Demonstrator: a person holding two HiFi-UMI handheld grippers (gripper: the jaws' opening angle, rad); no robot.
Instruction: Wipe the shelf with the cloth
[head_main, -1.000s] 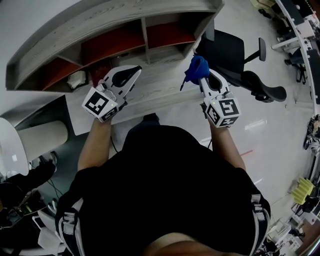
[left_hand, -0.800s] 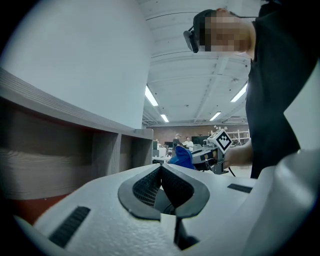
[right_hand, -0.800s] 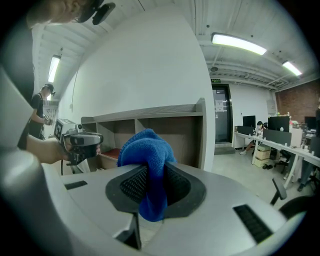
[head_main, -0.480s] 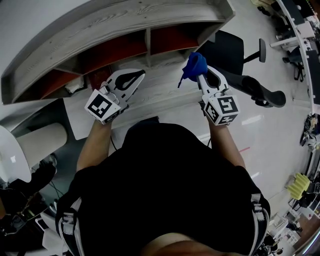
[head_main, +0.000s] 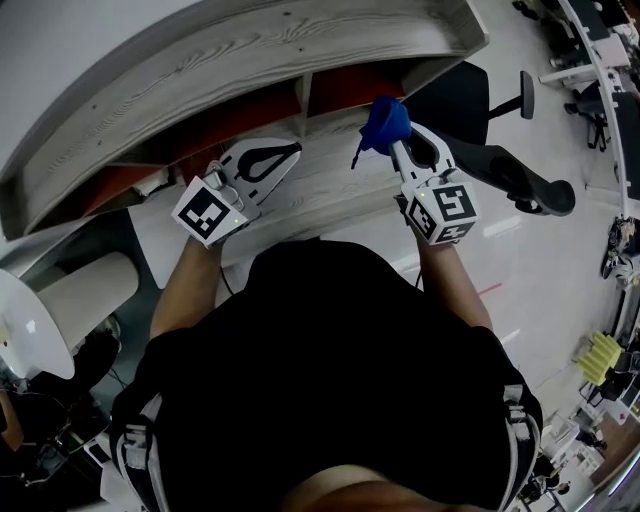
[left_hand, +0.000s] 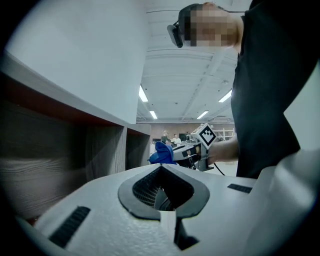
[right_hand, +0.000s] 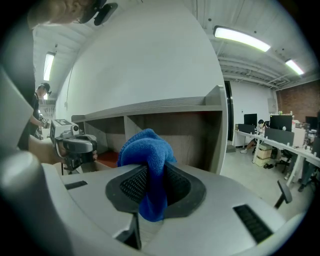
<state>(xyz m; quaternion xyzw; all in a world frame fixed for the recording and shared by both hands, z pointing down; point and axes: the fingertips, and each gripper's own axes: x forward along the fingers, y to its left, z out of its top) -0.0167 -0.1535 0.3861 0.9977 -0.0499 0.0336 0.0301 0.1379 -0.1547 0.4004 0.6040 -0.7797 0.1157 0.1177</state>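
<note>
One cloth (head_main: 385, 122), blue, bunched up and pinched in the right claw (head_main: 398, 143). In the right gripper view the cloth (right_hand: 147, 150) bulges above the tips of the right claw (right_hand: 150, 192) and a tail hangs down through the gap. It sits in front of the right-hand bay of the shelf (head_main: 250, 60), above the lower board (head_main: 330, 185); can't tell if it touches the wood. Two claws total. The left claw (head_main: 287, 152) is pressed together with nothing in it, confirmed in its own view (left_hand: 162, 192), and sits over the same board, well apart from the right one. Shelf: one grey wood-grain unit with red back panels, at least two bays split by one upright divider (head_main: 301, 92). Its right end wall is just beside the cloth, with one black office chair (head_main: 470, 100) near it on that side. The board between the two claws is bare, and there's open floor (head_main: 540, 270) to the right.
</note>
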